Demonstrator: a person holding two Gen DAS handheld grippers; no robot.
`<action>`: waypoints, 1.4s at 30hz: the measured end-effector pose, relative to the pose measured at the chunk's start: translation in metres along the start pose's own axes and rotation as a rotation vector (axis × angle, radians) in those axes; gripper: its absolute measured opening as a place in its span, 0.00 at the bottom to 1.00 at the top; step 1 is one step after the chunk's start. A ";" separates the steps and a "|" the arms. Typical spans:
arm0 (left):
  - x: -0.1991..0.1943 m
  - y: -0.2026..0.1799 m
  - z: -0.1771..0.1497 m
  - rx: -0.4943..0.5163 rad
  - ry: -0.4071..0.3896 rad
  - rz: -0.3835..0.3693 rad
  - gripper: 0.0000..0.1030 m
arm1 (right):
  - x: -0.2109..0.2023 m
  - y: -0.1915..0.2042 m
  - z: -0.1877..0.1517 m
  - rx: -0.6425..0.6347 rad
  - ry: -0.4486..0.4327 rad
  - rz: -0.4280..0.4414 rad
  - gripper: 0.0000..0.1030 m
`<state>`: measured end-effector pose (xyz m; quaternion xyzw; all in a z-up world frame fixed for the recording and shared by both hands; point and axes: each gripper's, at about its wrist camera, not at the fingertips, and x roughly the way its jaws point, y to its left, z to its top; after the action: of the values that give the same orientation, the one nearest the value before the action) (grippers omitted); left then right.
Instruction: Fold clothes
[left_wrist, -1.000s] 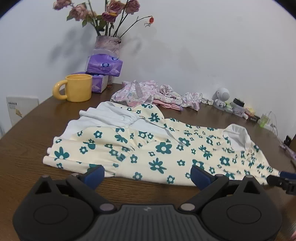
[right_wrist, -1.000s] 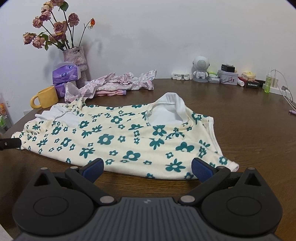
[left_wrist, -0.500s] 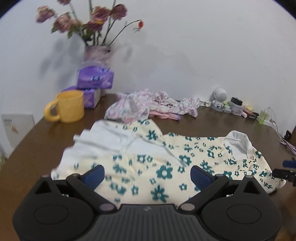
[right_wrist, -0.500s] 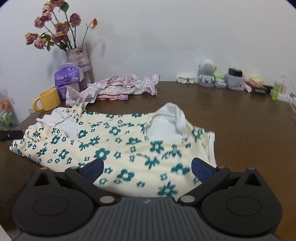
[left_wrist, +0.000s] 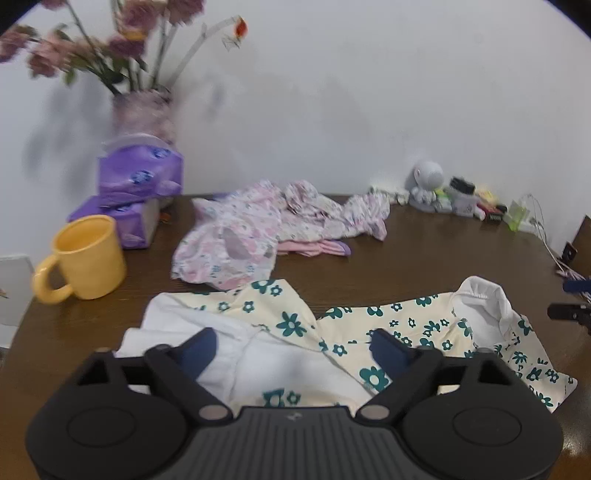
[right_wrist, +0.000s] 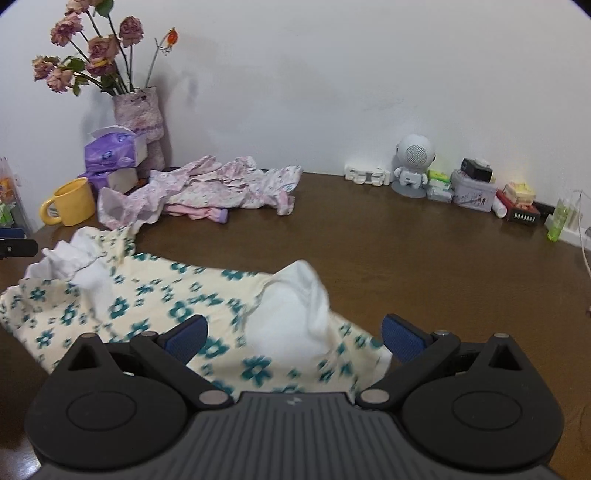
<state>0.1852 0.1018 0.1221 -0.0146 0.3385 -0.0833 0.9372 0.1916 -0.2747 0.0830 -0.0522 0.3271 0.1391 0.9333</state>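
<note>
Left jaws: the left gripper (left_wrist: 291, 345) stands spread above the floral garment (left_wrist: 413, 332), jaws just been narrowing, cloth lying under the gap but neither pad pinching it.
Right jaws: the right gripper (right_wrist: 293, 334) is released too, wide apart, its blue pads either side of the white collar (right_wrist: 295, 302) without clamping it.
Garment: cream with teal flowers, rumpled across the near part of the brown bench (right_wrist: 406, 251), white lining turned up at one end and at the neck.
Other clothes: a pink patterned heap (left_wrist: 266, 229) sits further back, apart from the floral piece.
Left side of bench: yellow mug (left_wrist: 86, 258) just beside purple tissue packs (left_wrist: 138, 177), vase of dried roses (right_wrist: 138, 122) behind.
Back wall: small white robot figure (right_wrist: 412, 166) among tins and bottles.
</note>
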 end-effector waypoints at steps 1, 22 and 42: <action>0.007 0.001 0.006 0.024 0.014 -0.014 0.78 | 0.005 -0.003 0.004 -0.013 0.008 -0.001 0.96; 0.147 -0.013 0.057 0.819 0.287 -0.210 0.64 | 0.145 -0.032 0.070 -0.297 0.355 0.297 0.49; 0.179 0.024 0.065 0.683 0.412 -0.453 0.22 | 0.187 -0.013 0.071 -0.388 0.465 0.360 0.11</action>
<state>0.3656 0.0938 0.0570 0.2382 0.4593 -0.3941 0.7596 0.3776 -0.2317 0.0218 -0.2005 0.5022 0.3454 0.7670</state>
